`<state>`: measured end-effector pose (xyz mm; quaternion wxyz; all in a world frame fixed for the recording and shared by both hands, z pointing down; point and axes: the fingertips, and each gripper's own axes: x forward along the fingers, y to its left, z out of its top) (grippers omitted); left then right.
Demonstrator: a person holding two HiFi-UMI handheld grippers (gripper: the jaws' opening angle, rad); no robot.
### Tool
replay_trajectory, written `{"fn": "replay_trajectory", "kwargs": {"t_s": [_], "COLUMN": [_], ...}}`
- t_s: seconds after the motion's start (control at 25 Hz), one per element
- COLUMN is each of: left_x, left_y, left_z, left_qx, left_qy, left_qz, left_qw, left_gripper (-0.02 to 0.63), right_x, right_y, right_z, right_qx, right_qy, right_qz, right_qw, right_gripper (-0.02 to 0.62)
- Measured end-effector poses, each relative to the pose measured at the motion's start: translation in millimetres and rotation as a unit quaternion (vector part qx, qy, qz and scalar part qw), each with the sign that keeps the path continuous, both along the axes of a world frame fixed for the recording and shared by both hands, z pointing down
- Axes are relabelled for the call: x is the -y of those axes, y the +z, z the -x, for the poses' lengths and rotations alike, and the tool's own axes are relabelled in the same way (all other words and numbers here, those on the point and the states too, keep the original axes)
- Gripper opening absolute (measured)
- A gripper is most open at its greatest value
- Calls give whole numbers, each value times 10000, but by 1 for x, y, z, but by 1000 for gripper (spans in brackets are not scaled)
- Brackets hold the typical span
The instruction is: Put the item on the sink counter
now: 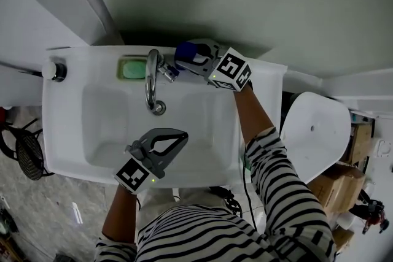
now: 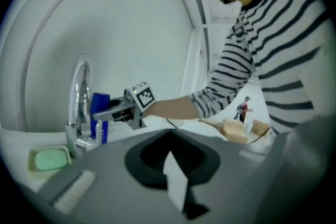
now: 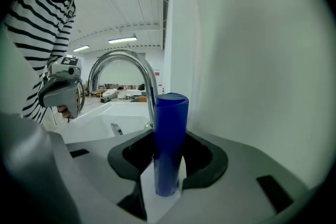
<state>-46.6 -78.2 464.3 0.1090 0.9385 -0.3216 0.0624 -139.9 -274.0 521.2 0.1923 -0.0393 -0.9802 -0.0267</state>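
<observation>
The blue bottle [image 3: 170, 134] stood up straight just to the right of the tap [image 1: 152, 80], over the back edge of the sink [image 1: 61, 150]. The right gripper [image 1: 187, 63] had its jaws clamped on the low part of the bottle. I could not tell if the bottom of the bottle touched the counter.

The left gripper [image 1: 181, 135] was in front of the tap, over the bowl of the sink. Its jaws were pressed together with nothing in them. A green soap [image 1: 132, 70] lay just to the left of the tap.

The bottle looked like smooth, hard plastic. It was probably light and would not bend or break easily. Its skin was shiny, so it might slip, even more so if the counter by the tap was wet. It was tall and thin with a small bottom, so it might tip over when let go. Holding it on its round sides, low down, seemed best. It should stand flat beside the tap before the jaws open.
</observation>
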Motion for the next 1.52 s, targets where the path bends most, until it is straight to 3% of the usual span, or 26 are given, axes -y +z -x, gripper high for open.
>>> {"fn": "replay_trajectory", "kwargs": {"t_s": [0.48,1.52], "left_x": [5,2], "left_y": [-2,-16], "left_z": [-3,0], "left_qx": [6,-44], "left_qy": [-28,-62], "left_qz": [-42,-249], "left_qw": [10000,9997], "left_gripper": [6,6], "right_x": [-7,-8], "right_y": [2,-35], "right_z": [4,-11], "right_qx": [-146,-167], "right_qy": [-105,43], "right_qz": [-492,-552], "right_qw": [9986,9983], "right_gripper": [153,233]}}
